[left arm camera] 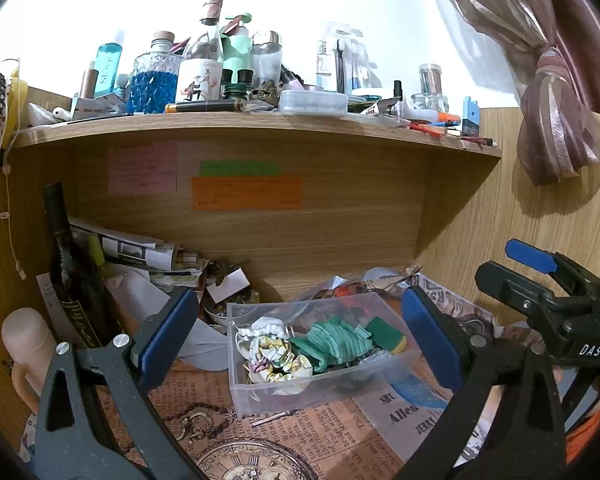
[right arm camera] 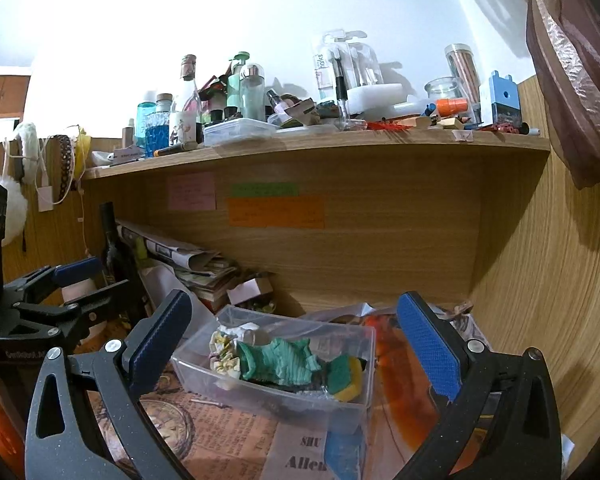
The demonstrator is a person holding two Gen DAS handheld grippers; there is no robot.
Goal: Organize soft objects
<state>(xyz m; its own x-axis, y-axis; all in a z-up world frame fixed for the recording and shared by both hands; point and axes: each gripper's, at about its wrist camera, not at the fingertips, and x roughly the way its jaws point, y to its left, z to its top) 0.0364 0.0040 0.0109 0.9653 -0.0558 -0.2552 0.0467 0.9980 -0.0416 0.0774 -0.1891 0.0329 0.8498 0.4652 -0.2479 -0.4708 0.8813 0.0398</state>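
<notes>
Soft fabric pieces sit bunched together inside a clear plastic bin (left arm camera: 320, 376) that rests on the desk, on a newspaper-print sheet (left arm camera: 300, 436) with a clock face drawn on it. At the bin's left end lies a crumpled white cloth with yellow and pink floral marks (left arm camera: 274, 354); beside it, touching, is a ribbed teal-green knit piece (left arm camera: 336, 344), folded over on itself, and at the right end a darker green piece with a yellow band (left arm camera: 388, 334). From the right wrist view the same three show in a row: floral cloth (right arm camera: 224, 354), teal knit (right arm camera: 280, 362), green-and-yellow piece (right arm camera: 346, 376), all below the bin's rim (right arm camera: 296, 322). The left gripper (left arm camera: 300, 336) stands spread wide, its blue pads apart on either side of the bin and pinching nothing. The right gripper (right arm camera: 296, 344) is likewise wide open, empty, its pads well clear of the bin walls. Behind the bin a wooden back panel carries pink (left arm camera: 142, 172), green (left arm camera: 239, 168) and orange (left arm camera: 247, 193) notes, and a dark bottle (left arm camera: 74, 276) stands at the left beside stacked papers (left arm camera: 140, 254). Above, a shelf (left arm camera: 260, 128) is crowded with bottles and jars
</notes>
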